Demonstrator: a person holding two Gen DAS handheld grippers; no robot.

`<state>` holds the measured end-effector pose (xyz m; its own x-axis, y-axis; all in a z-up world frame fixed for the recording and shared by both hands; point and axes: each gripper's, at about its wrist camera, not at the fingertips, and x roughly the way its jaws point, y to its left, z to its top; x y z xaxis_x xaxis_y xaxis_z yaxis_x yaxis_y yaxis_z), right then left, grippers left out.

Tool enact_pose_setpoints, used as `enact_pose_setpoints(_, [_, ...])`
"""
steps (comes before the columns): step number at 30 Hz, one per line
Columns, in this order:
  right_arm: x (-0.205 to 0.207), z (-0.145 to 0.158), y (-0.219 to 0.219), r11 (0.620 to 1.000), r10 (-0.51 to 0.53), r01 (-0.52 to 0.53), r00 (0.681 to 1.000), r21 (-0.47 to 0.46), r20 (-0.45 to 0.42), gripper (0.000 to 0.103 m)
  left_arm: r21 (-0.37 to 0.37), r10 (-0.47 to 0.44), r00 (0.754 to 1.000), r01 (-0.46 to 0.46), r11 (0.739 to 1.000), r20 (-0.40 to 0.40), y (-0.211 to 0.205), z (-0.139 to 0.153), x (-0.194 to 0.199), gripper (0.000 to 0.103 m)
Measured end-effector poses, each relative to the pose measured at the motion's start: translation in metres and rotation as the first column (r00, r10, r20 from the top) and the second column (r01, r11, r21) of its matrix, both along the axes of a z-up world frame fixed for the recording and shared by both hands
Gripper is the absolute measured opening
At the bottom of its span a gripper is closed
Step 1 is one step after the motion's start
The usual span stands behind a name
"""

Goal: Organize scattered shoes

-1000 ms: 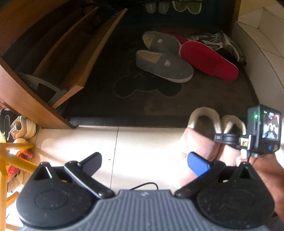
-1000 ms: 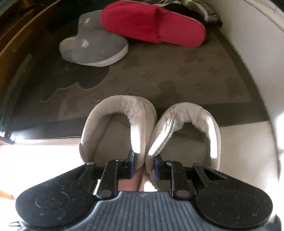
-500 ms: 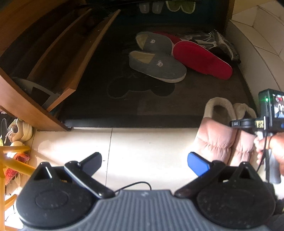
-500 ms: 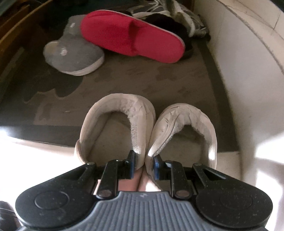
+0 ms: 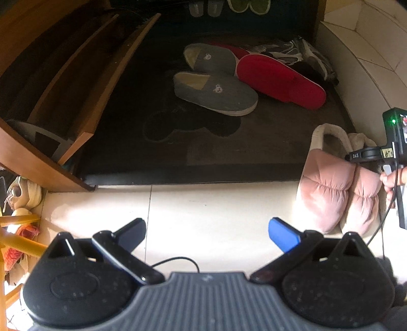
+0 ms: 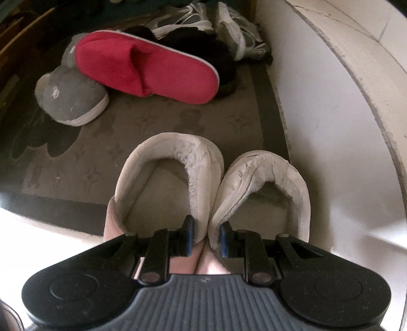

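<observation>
My right gripper [image 6: 205,235] is shut on a pair of pink slippers with cream fleece lining [image 6: 211,183], pinching their two inner walls together. The left wrist view has the same pair [image 5: 335,188] at the right, over the edge of the dark mat [image 5: 203,142] near the white wall, with a hand on the right gripper's handle [image 5: 393,175]. My left gripper [image 5: 207,233] hangs open above the pale floor tiles, nothing between its fingers. Two grey slippers [image 5: 216,93], a red slipper [image 5: 279,79] and grey sneakers [image 5: 305,54] lie on the mat.
An open wooden shoe cabinet [image 5: 63,96] stands at the left. Beside it are more shoes [image 5: 23,188] and a yellow frame [image 5: 15,244]. A white tiled wall [image 6: 330,101] curves along the right. More footwear [image 5: 229,6] lines the far edge.
The right gripper has carried the pink pair to the right, from the middle of the mat's front edge toward the white wall. The left gripper stayed where it was, still open.
</observation>
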<state>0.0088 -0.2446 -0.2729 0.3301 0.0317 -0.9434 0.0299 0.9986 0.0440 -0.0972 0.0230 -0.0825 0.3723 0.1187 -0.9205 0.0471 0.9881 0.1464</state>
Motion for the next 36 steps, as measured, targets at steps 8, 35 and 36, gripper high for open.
enact_pose_setpoints(8, [0.010,-0.002,0.005,0.991,0.131,-0.131,0.991,0.000,-0.007,0.019,-0.006,0.004,1.000,-0.004,1.000,-0.010,-0.003,-0.003,0.001,0.103])
enact_pose_setpoints(35, [0.004,0.060,0.019,0.996,0.067,-0.057,0.989,-0.074,0.134,0.061,0.007,-0.060,0.997,0.060,0.998,0.042,-0.012,-0.001,0.000,0.103])
enact_pose_setpoints(36, [0.003,0.063,0.021,0.995,0.083,-0.076,0.987,-0.059,0.137,0.061,0.001,-0.060,0.997,0.060,0.998,0.044,-0.012,-0.001,0.000,0.103])
